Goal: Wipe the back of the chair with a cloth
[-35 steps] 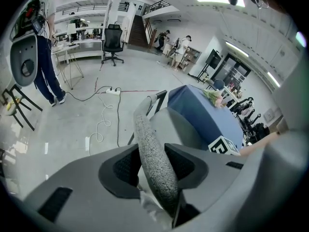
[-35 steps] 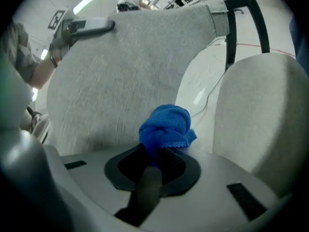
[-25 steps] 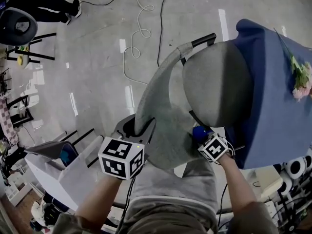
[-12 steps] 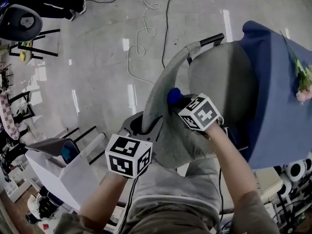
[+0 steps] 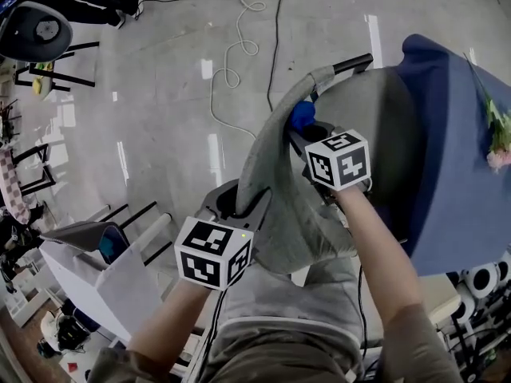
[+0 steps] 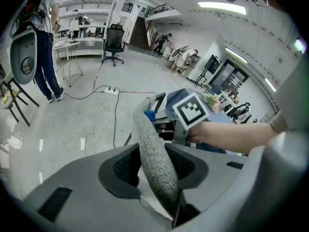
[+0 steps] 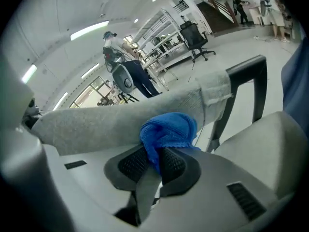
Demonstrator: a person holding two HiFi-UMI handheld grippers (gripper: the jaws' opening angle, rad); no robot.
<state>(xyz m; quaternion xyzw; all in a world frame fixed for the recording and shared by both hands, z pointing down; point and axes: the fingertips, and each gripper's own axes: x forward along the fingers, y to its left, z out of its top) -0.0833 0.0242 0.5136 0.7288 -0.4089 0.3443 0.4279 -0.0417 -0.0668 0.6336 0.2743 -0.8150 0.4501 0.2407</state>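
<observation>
The grey fabric chair back [image 5: 267, 174] curves in front of me, with the grey seat [image 5: 375, 134] to its right. My left gripper [image 5: 238, 204] is clamped on the near end of the back's edge; in the left gripper view the chair back [image 6: 150, 153] runs between both pads of that gripper [image 6: 153, 167]. My right gripper [image 5: 310, 132] is shut on a bunched blue cloth [image 5: 302, 116] and holds it against the inner face of the back near its far end. In the right gripper view the blue cloth [image 7: 169, 131] sticks out of the gripper [image 7: 157, 161] and touches the back [image 7: 111, 122].
A table under a blue cover [image 5: 463, 134] with pink flowers [image 5: 499, 146] stands right behind the seat. Cables [image 5: 231, 46] trail over the grey floor. A person's legs [image 5: 88, 2] and another chair [image 5: 36, 34] are at top left. A white stand [image 5: 104, 282] sits at lower left.
My right gripper has carried the blue cloth along the chair back, from the near end by my body up to the far end. The left gripper has kept still on the back.
</observation>
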